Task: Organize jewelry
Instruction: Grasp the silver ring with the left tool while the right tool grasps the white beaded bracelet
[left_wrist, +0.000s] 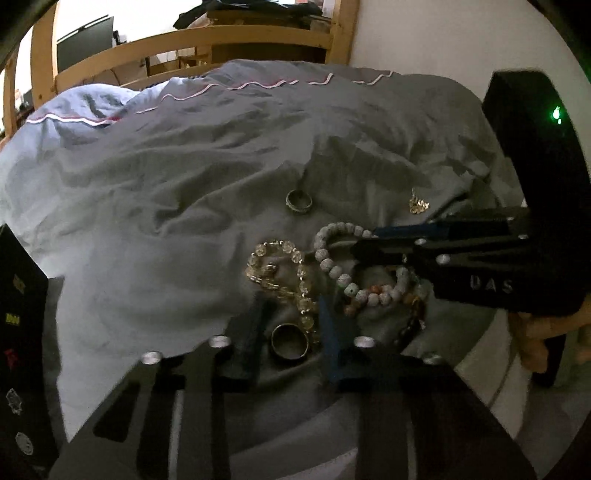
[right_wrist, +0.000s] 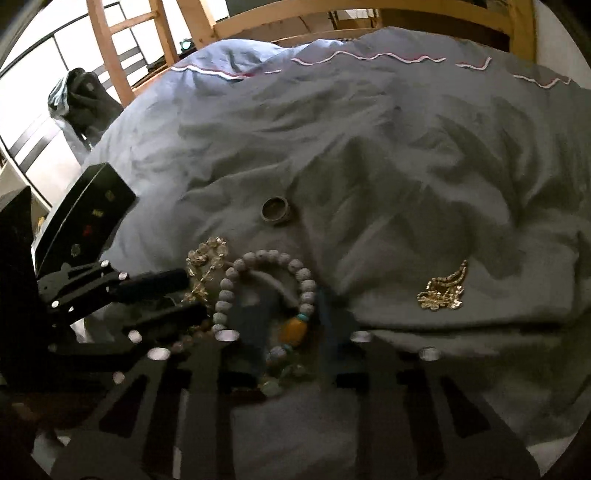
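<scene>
Between the spread fingers of the left claw (left_wrist: 290, 325) lies a wide brass-coloured ring (left_wrist: 290, 341), flat on the grey duvet (left_wrist: 147, 221); neither finger touches it, so this claw stands open around it. Just beyond the ring, a clear crystal bead bracelet (left_wrist: 284, 273) curls against it, one strand running beside the right-hand finger.

From the right side of the left wrist view the right claw (left_wrist: 364, 242) reaches in, its tips at a pale grey bead bracelet (left_wrist: 332, 258). In the right wrist view this claw (right_wrist: 291, 314) is also parted, with the lower part of that bracelet (right_wrist: 266, 288) and its amber bead (right_wrist: 293, 330) lying between the fingers; whether either finger touches the beads cannot be told.

Farther out on the duvet sits a darker ring (right_wrist: 275, 210), apart from the pile, and well to the right a crumpled gold chain (right_wrist: 443, 290). A black box (right_wrist: 85, 214) stands at the left edge of the bed.
</scene>
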